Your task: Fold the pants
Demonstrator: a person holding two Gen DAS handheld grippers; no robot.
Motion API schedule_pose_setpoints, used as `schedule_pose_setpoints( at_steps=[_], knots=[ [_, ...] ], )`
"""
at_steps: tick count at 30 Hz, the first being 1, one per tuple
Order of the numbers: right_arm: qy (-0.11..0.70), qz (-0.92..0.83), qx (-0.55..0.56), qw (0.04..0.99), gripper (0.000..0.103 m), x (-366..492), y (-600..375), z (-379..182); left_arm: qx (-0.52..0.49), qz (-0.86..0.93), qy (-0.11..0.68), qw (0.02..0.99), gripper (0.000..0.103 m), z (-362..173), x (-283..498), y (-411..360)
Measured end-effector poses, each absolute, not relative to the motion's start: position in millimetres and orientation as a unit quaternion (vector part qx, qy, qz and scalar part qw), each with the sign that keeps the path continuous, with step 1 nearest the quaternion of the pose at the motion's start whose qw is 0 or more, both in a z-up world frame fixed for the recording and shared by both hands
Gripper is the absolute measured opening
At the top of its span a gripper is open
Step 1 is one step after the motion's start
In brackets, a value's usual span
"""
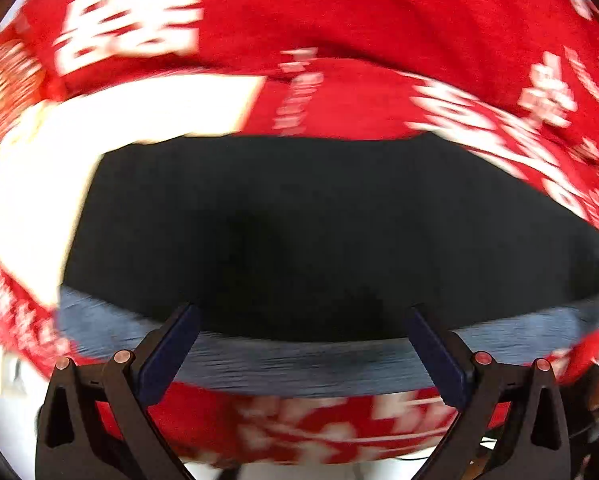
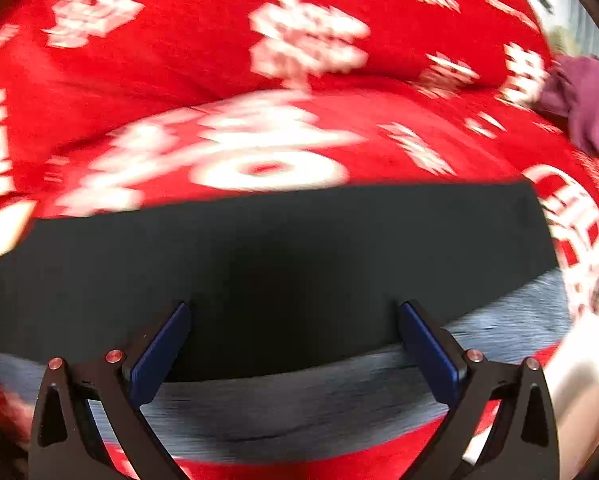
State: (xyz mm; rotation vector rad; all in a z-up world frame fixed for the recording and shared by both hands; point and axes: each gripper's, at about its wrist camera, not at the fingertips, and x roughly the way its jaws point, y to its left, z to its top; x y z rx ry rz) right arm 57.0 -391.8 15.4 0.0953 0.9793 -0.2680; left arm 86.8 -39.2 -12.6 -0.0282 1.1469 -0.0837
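Black pants [image 1: 299,232] lie flat on a red cover with white characters [image 1: 339,12]. A grey-blue waistband strip [image 1: 299,364] runs along their near edge. My left gripper [image 1: 301,316] is open and empty, its fingers just above that near edge. In the right wrist view the same pants [image 2: 279,260] fill the middle, with the grey-blue strip [image 2: 299,400] closest. My right gripper [image 2: 295,312] is open and empty over the near edge. Both views are motion-blurred.
A purple cloth [image 2: 579,96] lies on the red cover [image 2: 179,80] at the far right. A white patch [image 1: 119,120] sits at the pants' far left corner. A pale floor or surface [image 2: 579,392] shows beyond the cover's right edge.
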Motion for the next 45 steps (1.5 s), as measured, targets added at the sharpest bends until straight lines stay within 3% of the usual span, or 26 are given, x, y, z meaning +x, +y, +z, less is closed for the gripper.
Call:
schedule_pose_setpoints(
  at_steps=[2,8,20,26,34,45],
  knots=[
    [0.452,-0.083,0.022,0.888,0.103,59.5,-345.3,22.7,0.003,-0.057,0.543,0.838,0.103,-13.2,85.0,-68.0],
    [0.502,0.013,-0.09,0.86,0.103,68.3,-248.0,-14.9,0.026,-0.064,0.566,0.822,0.103,-45.4,98.7,-96.3],
    [0.518,-0.054,-0.012,0.854,0.103,60.6,-366.5,-5.4,0.031,-0.062,0.568,0.82,0.103,-49.9,99.8,-95.5],
    [0.507,-0.054,-0.041,0.86,0.103,61.0,-360.9,-7.5,0.025,-0.054,0.575,0.816,0.103,-39.5,99.5,-101.4],
    [0.504,-0.05,-0.038,0.862,0.103,56.5,-362.1,-12.1,0.032,-0.108,0.563,0.819,0.103,-12.7,113.0,-168.6],
    [0.521,-0.056,-0.009,0.852,0.103,51.8,-411.9,1.0,0.067,-0.106,0.595,0.794,0.103,-43.6,119.7,-218.5]
  ],
)
